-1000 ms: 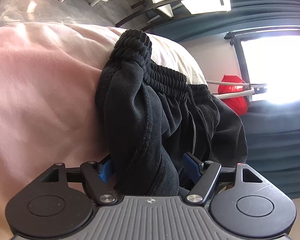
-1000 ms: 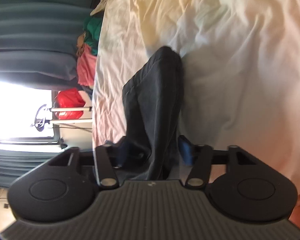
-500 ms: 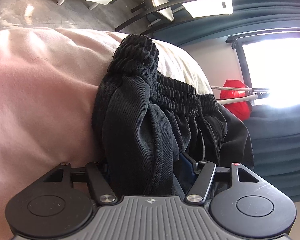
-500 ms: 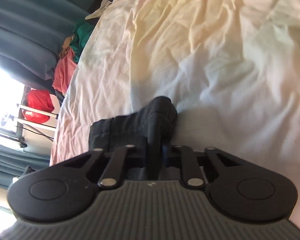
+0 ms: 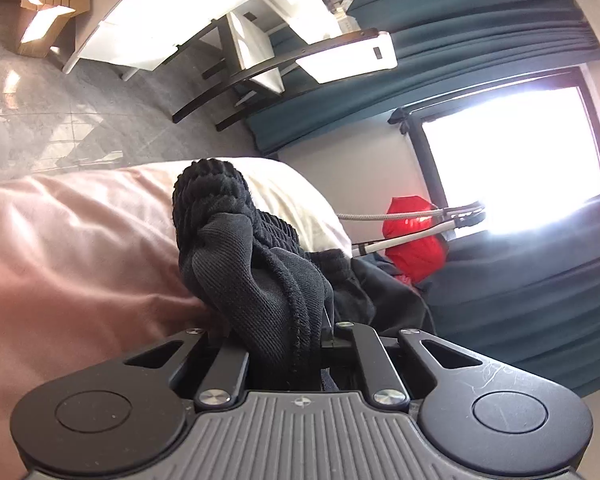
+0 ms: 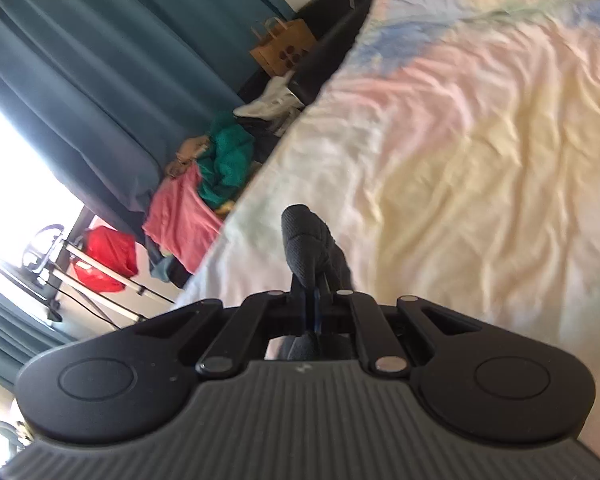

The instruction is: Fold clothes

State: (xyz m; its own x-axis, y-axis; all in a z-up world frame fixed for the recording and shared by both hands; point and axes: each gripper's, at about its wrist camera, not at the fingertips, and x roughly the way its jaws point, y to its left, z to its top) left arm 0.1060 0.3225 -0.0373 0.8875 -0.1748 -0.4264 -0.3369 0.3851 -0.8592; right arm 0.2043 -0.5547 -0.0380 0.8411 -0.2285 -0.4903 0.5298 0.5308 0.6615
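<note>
Both claws, left (image 5: 278, 334) and right (image 6: 310, 300), now clenched on black ribbed-waistband corduroy shorts (image 5: 256, 264), lifted above pastel bedsheet (image 6: 460, 168); fold under way.

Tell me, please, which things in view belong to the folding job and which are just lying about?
Job:
black shorts, clamped in the left tool and the right tool
bed sheet

Lying about:
clothes pile
red bag
paper bag
chair

A home bedroom: rumpled bed (image 6: 480, 160), teal curtains (image 6: 100, 60), clothes pile (image 6: 212, 176).
</note>
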